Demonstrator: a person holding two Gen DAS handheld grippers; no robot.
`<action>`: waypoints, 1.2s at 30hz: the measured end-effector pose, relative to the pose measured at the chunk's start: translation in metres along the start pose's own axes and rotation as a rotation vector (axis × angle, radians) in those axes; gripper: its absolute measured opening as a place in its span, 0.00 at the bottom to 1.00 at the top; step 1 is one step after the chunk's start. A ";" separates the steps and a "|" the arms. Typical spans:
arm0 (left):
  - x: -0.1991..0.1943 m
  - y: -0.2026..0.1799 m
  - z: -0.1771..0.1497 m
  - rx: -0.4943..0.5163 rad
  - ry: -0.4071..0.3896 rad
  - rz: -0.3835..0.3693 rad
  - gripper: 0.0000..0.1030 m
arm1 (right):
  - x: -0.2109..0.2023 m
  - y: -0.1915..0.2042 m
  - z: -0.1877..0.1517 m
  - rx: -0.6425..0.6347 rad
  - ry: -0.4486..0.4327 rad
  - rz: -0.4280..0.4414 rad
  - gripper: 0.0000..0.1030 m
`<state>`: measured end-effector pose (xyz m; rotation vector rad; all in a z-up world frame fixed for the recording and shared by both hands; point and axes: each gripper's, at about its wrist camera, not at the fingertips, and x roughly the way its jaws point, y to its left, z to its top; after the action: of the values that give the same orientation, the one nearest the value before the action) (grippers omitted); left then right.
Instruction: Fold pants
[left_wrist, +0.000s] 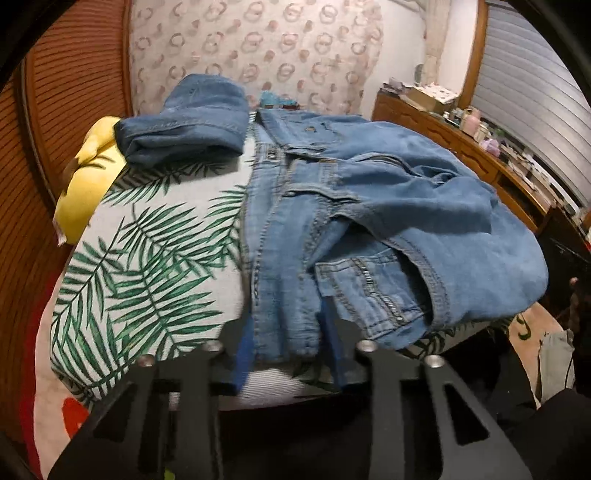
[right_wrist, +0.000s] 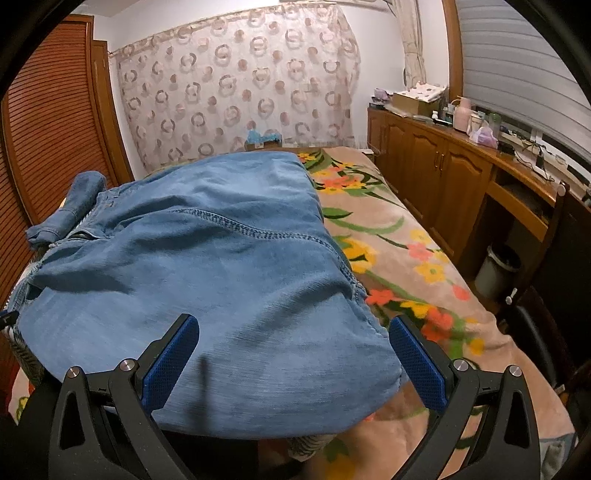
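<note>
light blue jeans (left_wrist: 369, 206), crumpled, on bed

- The light blue denim pants (right_wrist: 207, 273) lie spread across the floral beige blanket (right_wrist: 406, 258), reaching its near edge.
- The right gripper (right_wrist: 291, 354), black with blue pads (right_wrist: 170, 362), stands wide apart around the pants' near fold.
</note>
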<state>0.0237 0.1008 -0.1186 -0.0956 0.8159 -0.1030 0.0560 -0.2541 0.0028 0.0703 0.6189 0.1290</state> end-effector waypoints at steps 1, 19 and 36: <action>-0.002 -0.001 0.001 0.002 -0.006 0.000 0.22 | 0.000 0.000 0.000 0.002 0.003 0.001 1.00; -0.048 -0.025 0.039 0.050 -0.164 -0.021 0.11 | 0.017 -0.027 -0.007 0.049 0.100 0.109 0.91; -0.031 -0.030 0.035 0.057 -0.123 -0.021 0.09 | 0.004 -0.045 -0.011 0.059 0.135 0.156 0.50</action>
<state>0.0267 0.0767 -0.0684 -0.0563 0.6892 -0.1388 0.0570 -0.2975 -0.0133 0.1676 0.7517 0.2679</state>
